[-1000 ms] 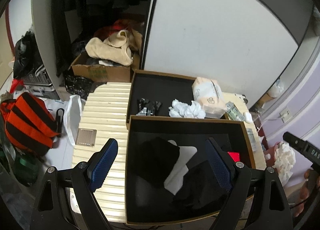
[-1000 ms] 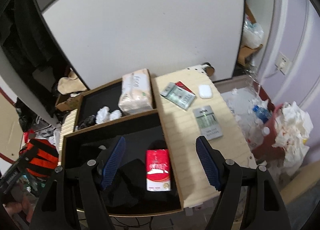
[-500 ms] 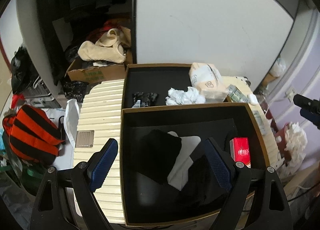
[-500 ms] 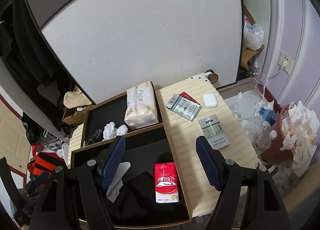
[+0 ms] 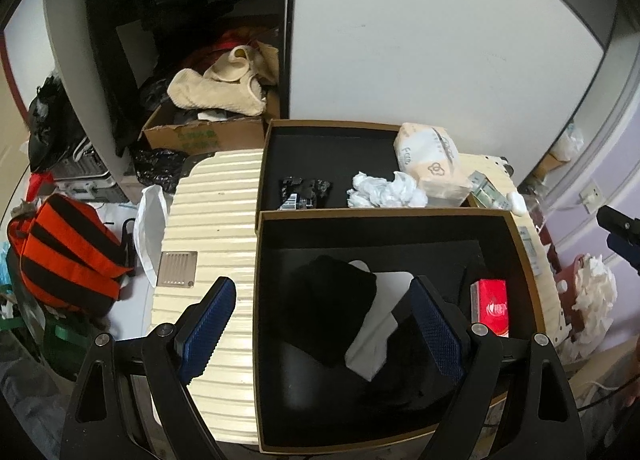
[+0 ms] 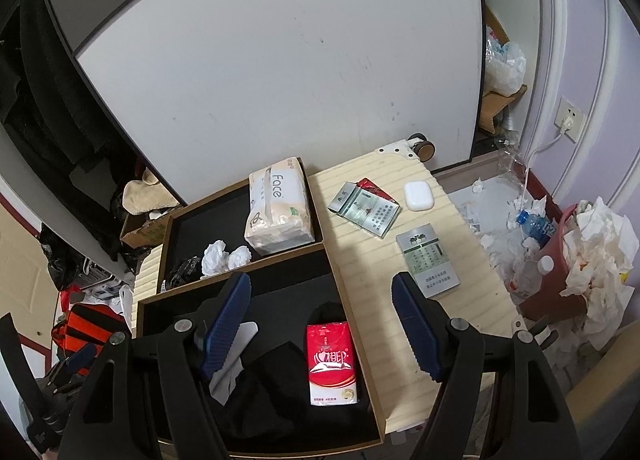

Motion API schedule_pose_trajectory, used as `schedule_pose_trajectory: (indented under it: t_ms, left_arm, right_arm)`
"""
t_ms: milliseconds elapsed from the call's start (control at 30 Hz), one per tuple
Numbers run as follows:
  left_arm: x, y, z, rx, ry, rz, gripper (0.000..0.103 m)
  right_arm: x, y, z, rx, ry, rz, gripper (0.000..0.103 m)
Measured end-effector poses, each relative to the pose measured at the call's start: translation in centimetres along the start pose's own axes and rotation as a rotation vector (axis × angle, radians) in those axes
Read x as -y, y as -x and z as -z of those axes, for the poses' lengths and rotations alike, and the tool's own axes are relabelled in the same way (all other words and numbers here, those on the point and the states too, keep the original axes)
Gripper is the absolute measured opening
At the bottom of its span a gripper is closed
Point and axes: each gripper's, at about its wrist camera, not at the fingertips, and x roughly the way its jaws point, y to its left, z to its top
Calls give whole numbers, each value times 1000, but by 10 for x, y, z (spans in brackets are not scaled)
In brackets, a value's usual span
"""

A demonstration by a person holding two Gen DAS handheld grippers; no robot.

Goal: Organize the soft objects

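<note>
Right wrist view shows the right hand-held gripper (image 6: 320, 324) spread and empty above the near box (image 6: 352, 312), the red tissue pack (image 6: 330, 364) lying just below between its fingers, while the left hand-held gripper (image 5: 320, 324) hangs equally spread over black cloth (image 5: 332, 316).

Soft, even room light fell on the white panel (image 6: 280, 72), no glare. Black box interiors (image 5: 360, 400) swallowed detail. Both views stayed sharp, bowed at the edges, corners dark.
</note>
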Motion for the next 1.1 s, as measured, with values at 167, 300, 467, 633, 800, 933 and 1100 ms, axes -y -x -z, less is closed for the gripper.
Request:
schedule_pose_trajectory:
  t_ms: [167, 300, 467, 633, 800, 933, 1100]
  left_arm:
    - [-1, -2, 0, -5, 5, -9, 86]
    - [-3, -1, -1, -3, 7, -8, 86]
    - [-3, -1, 0, -3, 9, -12, 86]
    - [-5, -1, 0, -1, 6, -20, 86]
    - [-7, -1, -2, 1, 16, -23, 86]
    - [-9, 1, -3, 7, 19, -29, 86]
    - [-8, 0, -3, 10, 12, -37, 86]
  right_arm:
    - [0, 0, 0, 0, -5, -1, 72]
    - [0, 0, 0, 1, -3, 4, 72]
    - [1, -1, 0, 0, -6, 7, 72]
    - [2, 0, 0, 10, -13, 4, 72]
    - [4, 0, 0, 11, -25, 10, 72]
    - [4, 0, 0, 13, -26, 12, 72]
    - [4, 0, 0, 14, -20, 9, 72]
